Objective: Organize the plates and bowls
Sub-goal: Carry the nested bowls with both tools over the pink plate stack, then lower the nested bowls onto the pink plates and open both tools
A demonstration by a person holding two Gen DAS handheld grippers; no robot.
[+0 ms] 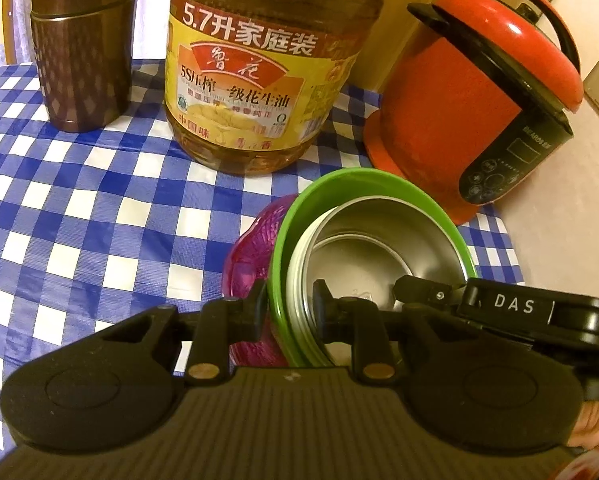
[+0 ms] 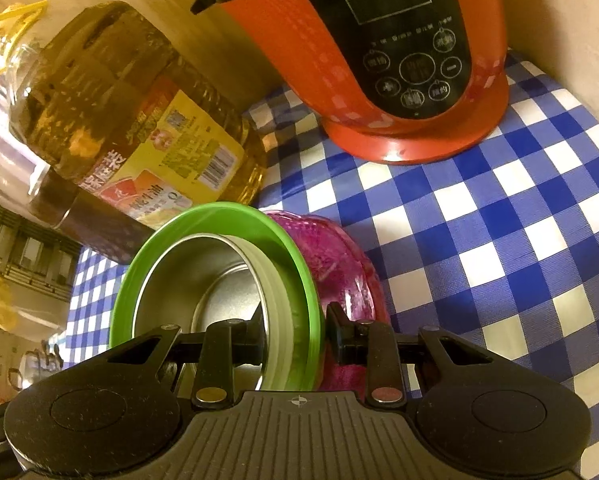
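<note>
Nearest to both cameras, each hand-held gripper is pinching the rim of the same green bowl (image 1: pixel 373 184). The left hand-held gripper (image 1: pixel 289 312) is closing across the wall on its side, one finger outside against the green, the other inside on the steel lining. The right hand-held gripper (image 2: pixel 295 330) is doing likewise on the opposite side, its right finger sitting between the green wall and the pink bowl (image 2: pixel 341 264) beneath. Both are clamped on the rim, not spread.

The green bowl is tilting, its mouth turned toward the cameras, and it is nesting in the pink bowl, which is resting on the blue-checked worktop (image 1: pixel 79 208). The bowl has no long axis; the relation that matters is that the two grips lie across a diameter, so neither arm is nearer. Judged from this, the coming move is a level lift or a settling of the green bowl square into the pink one.

The right wrist view is showing how much pink bowl lies under the green; the left view is showing only a sliver of it, plus the right tool's body inside the bowl.

Farther back, the oil bottle (image 1: pixel 255 80), the red cooker (image 1: pixel 471 92) and a dark flask (image 1: pixel 83 48) are standing just beyond the bowls
</note>
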